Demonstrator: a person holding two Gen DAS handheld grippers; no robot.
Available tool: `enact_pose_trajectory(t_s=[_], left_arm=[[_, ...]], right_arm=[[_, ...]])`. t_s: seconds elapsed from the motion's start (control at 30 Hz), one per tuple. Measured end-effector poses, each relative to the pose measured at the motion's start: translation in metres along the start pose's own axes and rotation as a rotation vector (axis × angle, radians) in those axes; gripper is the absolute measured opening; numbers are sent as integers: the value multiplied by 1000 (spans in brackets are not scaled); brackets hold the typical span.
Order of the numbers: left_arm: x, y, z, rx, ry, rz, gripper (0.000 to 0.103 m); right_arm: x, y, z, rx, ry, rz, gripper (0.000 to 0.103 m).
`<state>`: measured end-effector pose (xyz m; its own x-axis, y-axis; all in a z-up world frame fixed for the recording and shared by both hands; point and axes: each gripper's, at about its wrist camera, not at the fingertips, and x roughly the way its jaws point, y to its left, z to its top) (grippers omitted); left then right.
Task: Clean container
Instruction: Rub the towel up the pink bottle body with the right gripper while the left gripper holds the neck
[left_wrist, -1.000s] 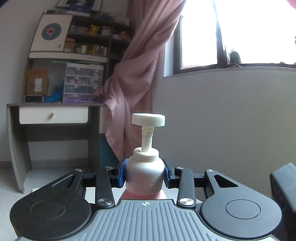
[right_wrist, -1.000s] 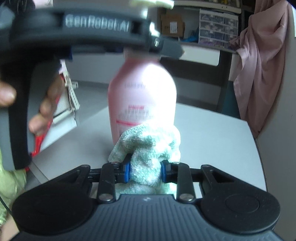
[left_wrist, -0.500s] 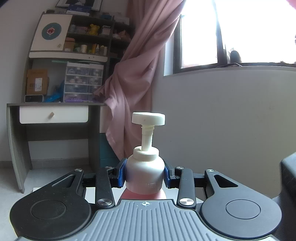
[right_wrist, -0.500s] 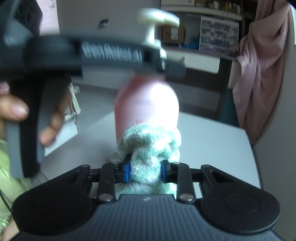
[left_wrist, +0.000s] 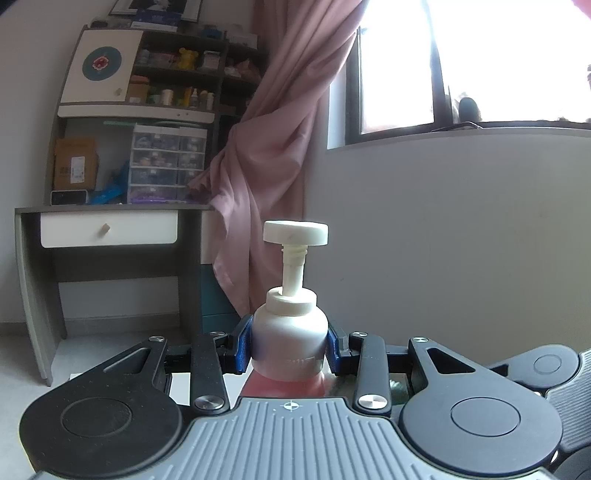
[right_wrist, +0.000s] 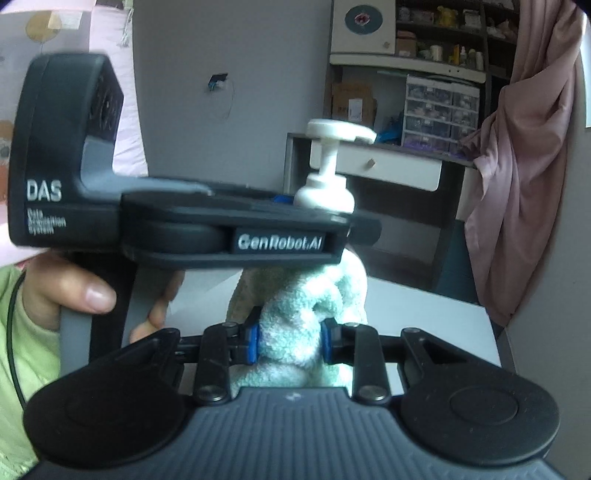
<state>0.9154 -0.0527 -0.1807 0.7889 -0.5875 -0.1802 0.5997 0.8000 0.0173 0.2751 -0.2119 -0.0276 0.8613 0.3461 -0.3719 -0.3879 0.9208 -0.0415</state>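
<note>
Pump bottle upright, white cap and pump head, pink lower body, clamped at the shoulder by left tongs, blue pads on both sides. In the right view the bottle shows only above the left tool body, which blocks the pink part. Right tongs clenched on a bunched mint-green cloth, pressed up just under that tool; contact with the bottle hidden. White surface below. Person's hand grips the left handle. Behind: desk with drawer, cluttered shelves, pink curtain, bright window.
</note>
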Motion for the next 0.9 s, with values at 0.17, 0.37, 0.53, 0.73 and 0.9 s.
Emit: enact_pose_trajectory(t_s=[0.17,0.37,0.53,0.73,0.9], left_arm=[[-2,2,-4,5,5,1,38],[-2,0,-5,1,14,2,38],[0,1,-2,-4,16,-2,38],[2,-4,-5,-8,18,-1,39],[1,-5,-6,-26,21,5,39]], right_arm=[[10,1,-7,-11,53,1,29],[25,4,-18,-23,130,10,29],[37,7,-27,-36,197,16,29],[39,10,-29,-39,211,20,29],[27,12,-23,-29,159,30,29]])
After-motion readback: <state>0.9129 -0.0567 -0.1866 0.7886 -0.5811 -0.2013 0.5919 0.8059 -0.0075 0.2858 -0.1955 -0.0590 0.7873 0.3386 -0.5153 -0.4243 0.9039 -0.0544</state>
